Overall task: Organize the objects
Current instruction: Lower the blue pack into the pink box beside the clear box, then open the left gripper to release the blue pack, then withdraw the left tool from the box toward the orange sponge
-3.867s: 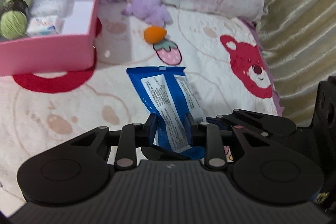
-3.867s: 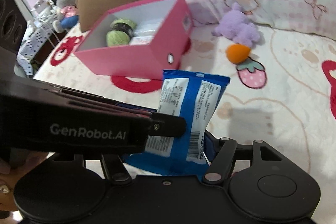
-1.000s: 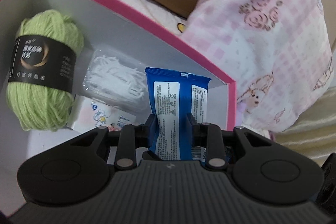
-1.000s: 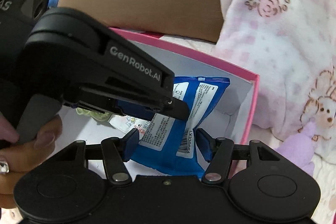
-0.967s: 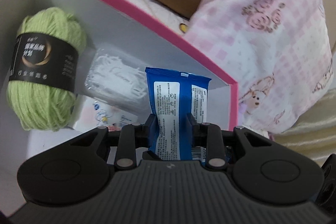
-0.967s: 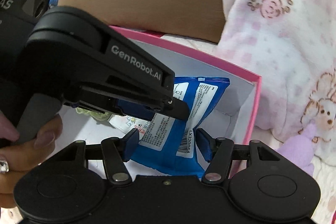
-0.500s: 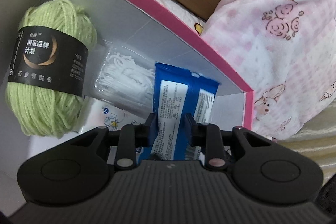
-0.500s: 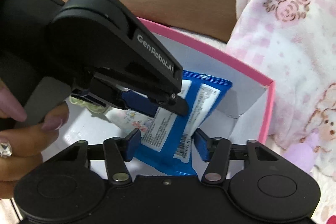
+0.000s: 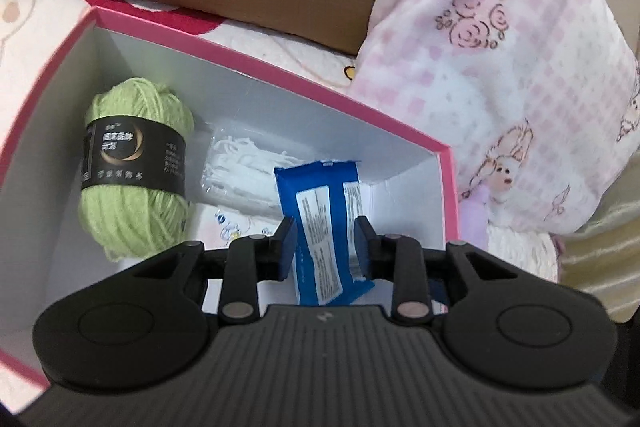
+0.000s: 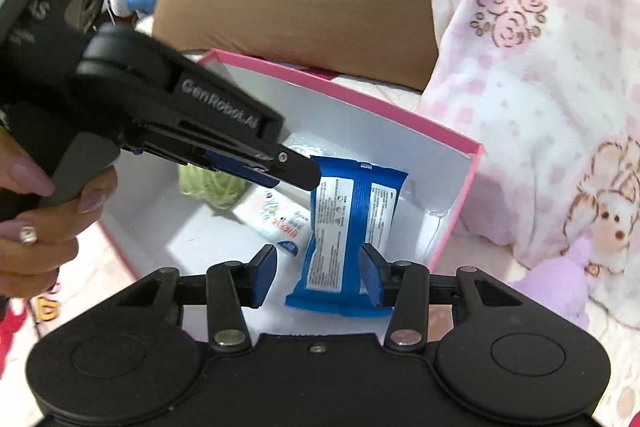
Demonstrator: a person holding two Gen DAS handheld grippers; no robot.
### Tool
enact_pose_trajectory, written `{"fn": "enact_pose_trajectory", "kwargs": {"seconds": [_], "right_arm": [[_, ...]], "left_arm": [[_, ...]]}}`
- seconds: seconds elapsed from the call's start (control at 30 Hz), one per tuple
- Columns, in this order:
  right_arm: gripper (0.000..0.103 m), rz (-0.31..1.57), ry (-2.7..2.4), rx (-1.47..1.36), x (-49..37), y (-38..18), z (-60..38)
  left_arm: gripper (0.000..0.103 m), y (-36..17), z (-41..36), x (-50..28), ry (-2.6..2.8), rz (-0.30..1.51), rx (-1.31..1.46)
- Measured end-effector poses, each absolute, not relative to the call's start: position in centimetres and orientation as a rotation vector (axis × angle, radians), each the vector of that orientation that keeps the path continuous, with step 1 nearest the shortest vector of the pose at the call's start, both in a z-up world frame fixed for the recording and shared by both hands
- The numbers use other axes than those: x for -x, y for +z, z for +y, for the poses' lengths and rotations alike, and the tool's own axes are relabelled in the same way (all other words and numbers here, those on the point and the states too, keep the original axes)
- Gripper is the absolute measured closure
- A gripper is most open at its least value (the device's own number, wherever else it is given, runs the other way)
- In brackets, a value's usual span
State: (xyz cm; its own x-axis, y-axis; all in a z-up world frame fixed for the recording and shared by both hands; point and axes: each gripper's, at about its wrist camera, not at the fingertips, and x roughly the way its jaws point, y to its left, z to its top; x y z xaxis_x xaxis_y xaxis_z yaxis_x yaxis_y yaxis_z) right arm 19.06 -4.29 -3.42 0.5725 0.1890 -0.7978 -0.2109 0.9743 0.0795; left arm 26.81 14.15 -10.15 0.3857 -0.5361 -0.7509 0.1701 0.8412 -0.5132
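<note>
Blue foil snack packet (image 9: pixel 324 211) sits inside pink cardboard box with white lining (image 9: pixel 280 67), right end, leaning by wall. I judge this is the drop-off step.

My left gripper (image 9: pixel 325 227): jaws pressed close, pinching packet's flanks to steady it. My right gripper (image 10: pixel 318 255): jaws closing, packet between them, left pad not touching it.

Green yarn ball (image 9: pixel 136 211) lies at box's left end. Clear bag of white pieces (image 9: pixel 244 163) lies between yarn and packet.

Writing: "GenRobot.AI" on left gripper's side. Yarn's black band too blurred to read. Packet's white label print too fine.
</note>
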Motion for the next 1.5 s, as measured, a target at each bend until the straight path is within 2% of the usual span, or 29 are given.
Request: {"fn": "enact_pose_trajectory", "kwargs": {"seconds": [0.47, 0.53, 0.63, 0.67, 0.93, 1.3, 1.5], "right_arm": [[0.053, 0.930, 0.313, 0.016, -15.8, -0.2, -4.2], [0.050, 0.927, 0.323, 0.021, -15.2, 0.4, -4.3], [0.039, 0.922, 0.360, -0.002, -14.3, 1.3, -4.4], [0.039, 0.923, 0.362, 0.000, -14.0, 1.5, -4.4], [0.037, 0.894, 0.367, -0.019, -11.2, 3.8, -4.8], [0.036, 0.856, 0.364, 0.014, -6.7, 7.4, -5.3], [0.035, 0.854, 0.366, 0.013, -4.0, 8.6, -6.9]], "left_arm": [[0.073, -5.9, 13.6, -22.0, -0.453, 1.114, 0.212], [0.073, -5.2, 13.9, -21.3, -0.451, 1.114, 0.207], [0.072, -3.9, 14.1, -20.1, -0.466, 1.106, 0.180], [0.072, -3.4, 14.3, -19.6, -0.466, 1.101, 0.171], [0.064, 0.2, 15.1, -16.0, -0.484, 1.097, 0.094], [0.050, 4.5, 11.7, -11.5, -0.541, 1.103, -0.083], [0.048, 5.9, 9.7, -8.7, -0.598, 1.121, -0.165]]}}
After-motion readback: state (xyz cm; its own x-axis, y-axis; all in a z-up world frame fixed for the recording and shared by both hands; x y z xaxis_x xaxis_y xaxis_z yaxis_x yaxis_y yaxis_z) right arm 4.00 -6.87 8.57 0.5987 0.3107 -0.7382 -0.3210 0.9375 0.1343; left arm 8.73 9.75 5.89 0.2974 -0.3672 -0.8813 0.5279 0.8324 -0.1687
